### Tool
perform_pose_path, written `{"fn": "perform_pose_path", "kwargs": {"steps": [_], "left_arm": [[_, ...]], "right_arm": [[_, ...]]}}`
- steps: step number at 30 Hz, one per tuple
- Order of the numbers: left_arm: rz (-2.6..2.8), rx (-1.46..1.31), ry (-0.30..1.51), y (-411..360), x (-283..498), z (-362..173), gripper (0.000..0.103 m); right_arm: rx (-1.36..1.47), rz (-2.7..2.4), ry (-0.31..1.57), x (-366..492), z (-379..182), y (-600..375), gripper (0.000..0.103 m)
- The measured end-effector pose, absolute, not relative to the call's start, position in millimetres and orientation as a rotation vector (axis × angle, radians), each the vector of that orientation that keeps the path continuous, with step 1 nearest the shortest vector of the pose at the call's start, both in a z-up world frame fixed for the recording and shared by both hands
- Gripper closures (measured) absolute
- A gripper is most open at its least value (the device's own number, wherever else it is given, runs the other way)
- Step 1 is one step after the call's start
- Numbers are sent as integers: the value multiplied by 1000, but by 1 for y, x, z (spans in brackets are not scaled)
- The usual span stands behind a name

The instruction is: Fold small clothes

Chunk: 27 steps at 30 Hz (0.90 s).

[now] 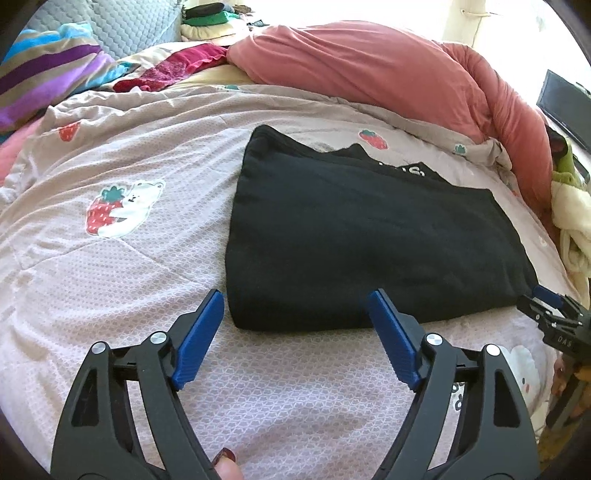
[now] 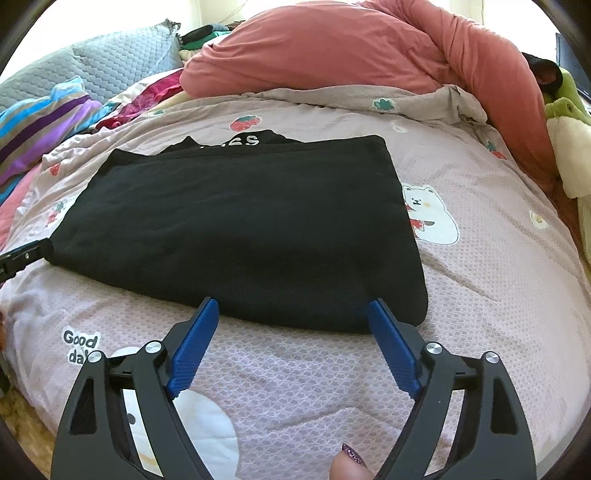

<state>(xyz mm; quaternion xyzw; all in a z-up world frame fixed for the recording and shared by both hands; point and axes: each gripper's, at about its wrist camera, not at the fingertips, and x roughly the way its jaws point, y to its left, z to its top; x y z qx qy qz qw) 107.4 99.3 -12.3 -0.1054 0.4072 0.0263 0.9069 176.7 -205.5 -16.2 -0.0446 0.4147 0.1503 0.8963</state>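
Bedding fills both views: a pale pink quilt with strawberries and white bears printed on it covers the bed; at nine o'clock in the left wrist view lies a striped blanket in purple, blue and tan; a grey quilted pillow sits at eleven o'clock; a big salmon-red duvet is bunched up from twelve to two o'clock.

The task's thing, a folded black garment, lies flat on the quilt in the middle of the view; white letters show on a layer at its far edge, too cut off to read whole.

The left gripper hangs over the garment's near edge at six o'clock; its blue fingers stand wide apart and hold nothing; the fold's left corner lies between the tips.

At three o'clock the right gripper peeks in beside the garment's right corner; in its own view its fingers are spread wide too, empty, over the near right edge of the cloth; a green plush toy lies at two o'clock there.
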Motion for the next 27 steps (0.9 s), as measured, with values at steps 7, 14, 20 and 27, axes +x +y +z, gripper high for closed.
{"fn": "perform_pose_path", "kwargs": {"steps": [7, 14, 20, 27], "left_arm": [[89, -241, 820, 110, 104, -7, 19], [125, -255, 800, 123, 102, -1, 10], [137, -262, 798, 129, 102, 1, 10], [183, -236, 803, 140, 109, 3, 10]], "right_arm": [[-101, 344, 845, 172, -10, -192, 19], [-133, 396, 829, 165, -5, -168, 19], [-167, 455, 811, 159, 0, -139, 19], [-228, 530, 775, 153, 6, -101, 19]]}}
